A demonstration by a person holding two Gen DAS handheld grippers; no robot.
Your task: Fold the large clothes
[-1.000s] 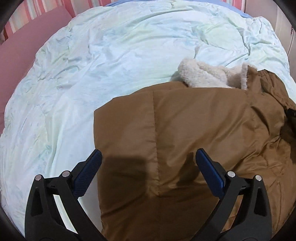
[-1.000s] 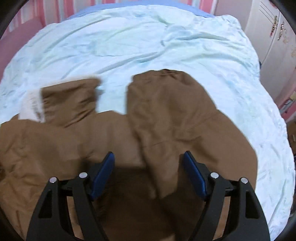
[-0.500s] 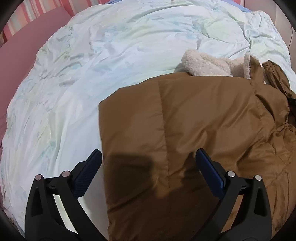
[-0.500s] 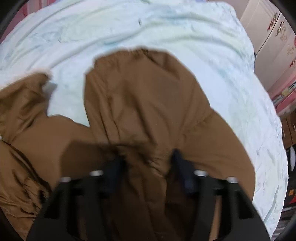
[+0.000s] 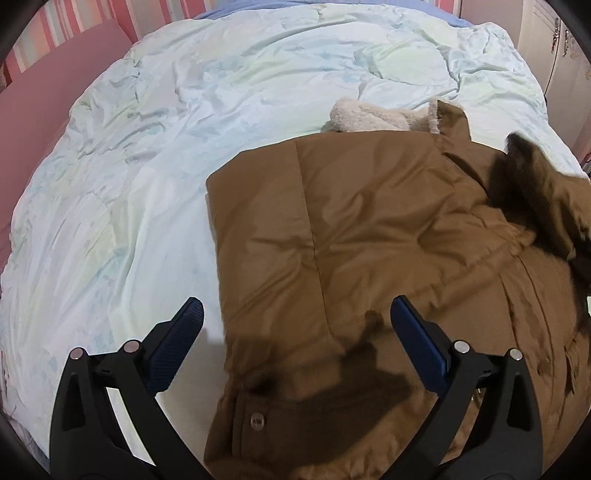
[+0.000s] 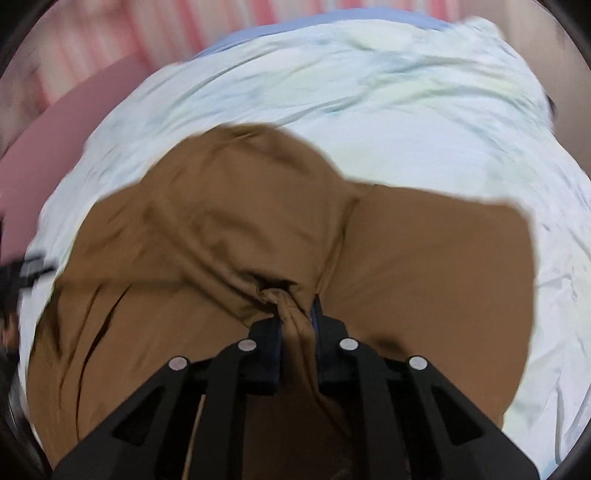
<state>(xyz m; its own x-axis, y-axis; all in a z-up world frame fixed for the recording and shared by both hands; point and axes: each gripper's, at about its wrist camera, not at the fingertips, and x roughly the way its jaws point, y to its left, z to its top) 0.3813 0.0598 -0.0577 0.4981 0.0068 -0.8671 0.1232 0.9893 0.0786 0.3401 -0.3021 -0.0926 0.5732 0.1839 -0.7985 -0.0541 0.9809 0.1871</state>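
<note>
A brown padded coat (image 5: 369,236) lies on a pale blue-green duvet (image 5: 184,129), its cream fleece hood lining (image 5: 369,116) at the far end. My left gripper (image 5: 295,325) hovers open over the coat's left edge, with a button (image 5: 256,421) showing below it. In the right wrist view my right gripper (image 6: 295,314) is shut on a bunched fold of the brown coat (image 6: 240,229), and the sleeve fabric drapes away from the pinch. The raised, blurred sleeve (image 5: 524,173) shows at the right of the left wrist view.
The duvet (image 6: 406,110) covers a bed that fills both views. A pink headboard or pillow (image 5: 44,110) and a striped pink wall (image 5: 55,33) lie to the left. White cupboard doors (image 5: 557,48) stand at the far right.
My right gripper has shut on the coat's sleeve fabric and lifted it, with that view swinging left. The left gripper stayed open and drew back slightly, baring the coat's button.
</note>
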